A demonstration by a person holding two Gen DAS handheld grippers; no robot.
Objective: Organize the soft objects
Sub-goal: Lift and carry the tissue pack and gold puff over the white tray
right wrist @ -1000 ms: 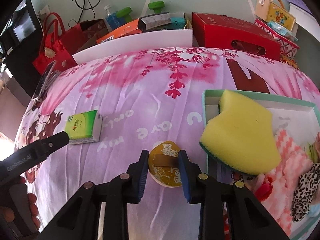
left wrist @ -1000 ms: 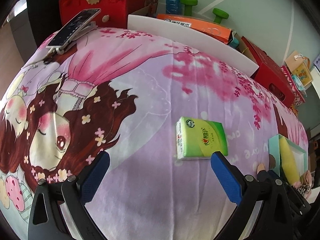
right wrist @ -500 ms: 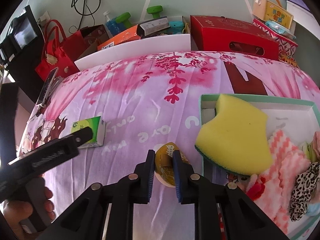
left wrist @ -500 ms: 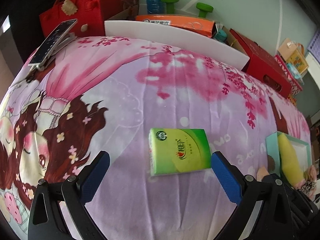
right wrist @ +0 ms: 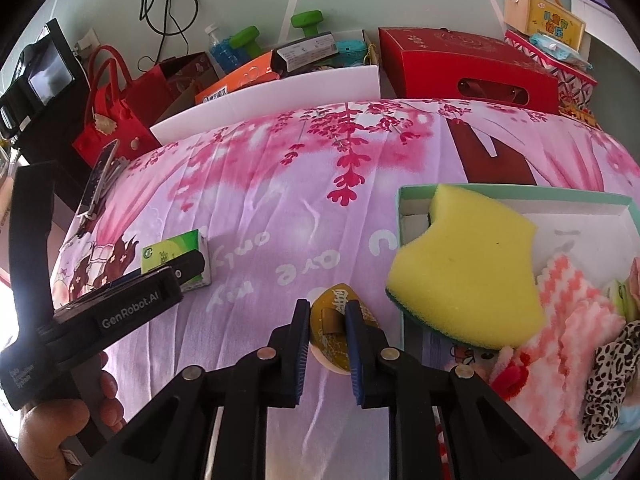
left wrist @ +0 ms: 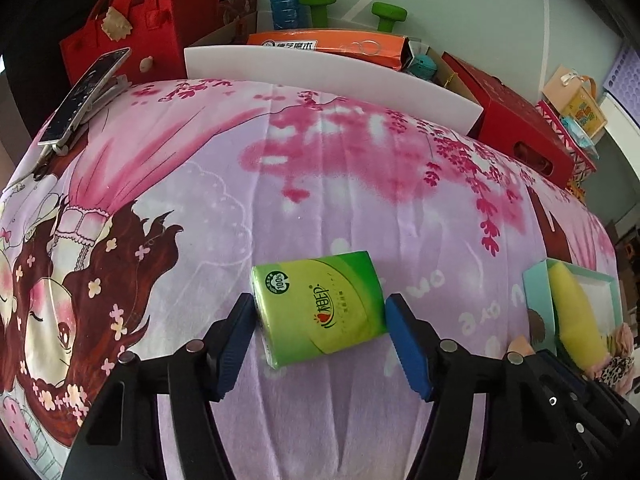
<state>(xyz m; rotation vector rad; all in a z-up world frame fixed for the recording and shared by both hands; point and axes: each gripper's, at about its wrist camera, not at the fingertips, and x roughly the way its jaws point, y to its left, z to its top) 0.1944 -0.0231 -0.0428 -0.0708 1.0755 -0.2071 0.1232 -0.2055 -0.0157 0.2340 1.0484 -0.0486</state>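
Fingers (left wrist: pixel 244 320) of your left gripper (left wrist: pixel 320 328) sit wide, flanking the green plastic-wrapped tissue pack (left wrist: pixel 320 306) on the pink floral bedsheet (left wrist: pixel 340 160). Your right gripper (right wrist: pixel 327 320) pinches the small round yellow-brown pouch (right wrist: pixel 334 312), just beside the teal cardboard box (right wrist: pixel 404 200) holding the yellow sponge (right wrist: pixel 468 276).

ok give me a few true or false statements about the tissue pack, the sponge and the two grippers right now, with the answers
1. The green tissue pack lies between the open fingers of the left gripper. True.
2. The yellow sponge lies flat on the bedsheet, away from the box. False: it leans on the corner of the teal box.
3. The right gripper is shut on the yellow pouch. True.
4. The teal box is empty. False: it holds a pink-and-white cloth and a leopard-print scrunchie.
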